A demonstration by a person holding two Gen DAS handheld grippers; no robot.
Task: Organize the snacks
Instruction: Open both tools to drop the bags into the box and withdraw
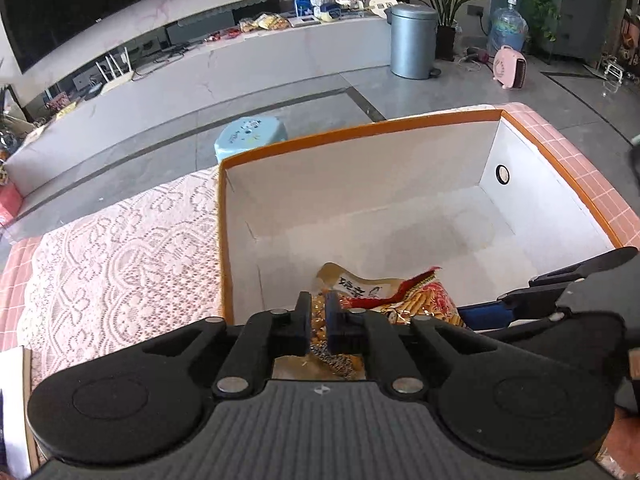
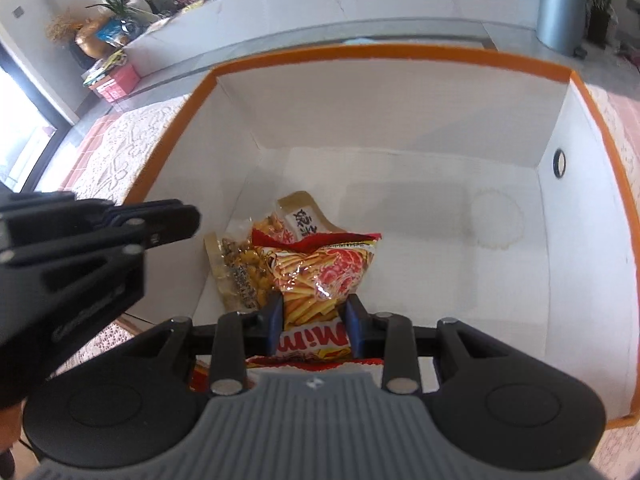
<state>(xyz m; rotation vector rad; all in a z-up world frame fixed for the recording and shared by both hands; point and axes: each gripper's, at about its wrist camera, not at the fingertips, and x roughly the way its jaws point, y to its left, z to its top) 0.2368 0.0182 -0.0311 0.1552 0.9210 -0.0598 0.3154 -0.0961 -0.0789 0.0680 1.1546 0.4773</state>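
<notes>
A white box with an orange rim (image 1: 360, 130) (image 2: 360, 54) stands on the table. Inside, near its left wall, lies a brown peanut packet (image 1: 360, 284) (image 2: 240, 268). My right gripper (image 2: 316, 320) is shut on a red snack bag (image 2: 320, 268) (image 1: 424, 300), which hangs down into the box, partly over the peanut packet. My left gripper (image 1: 318, 316) is shut with nothing in it. It hovers over the box's left side, and the peanut packet shows through the narrow slit between its pads. The right wrist view shows the left gripper (image 2: 188, 220) at the left. The left wrist view shows the right gripper (image 1: 500, 300) at the right.
A lace cloth (image 1: 120, 248) covers the pink tiled table left of the box. On the floor beyond are a blue stool (image 1: 250, 134), a grey bin (image 1: 412, 40) and a pink heater (image 1: 510, 67). The box's right half is bare, with a round hole (image 2: 559, 163) in its wall.
</notes>
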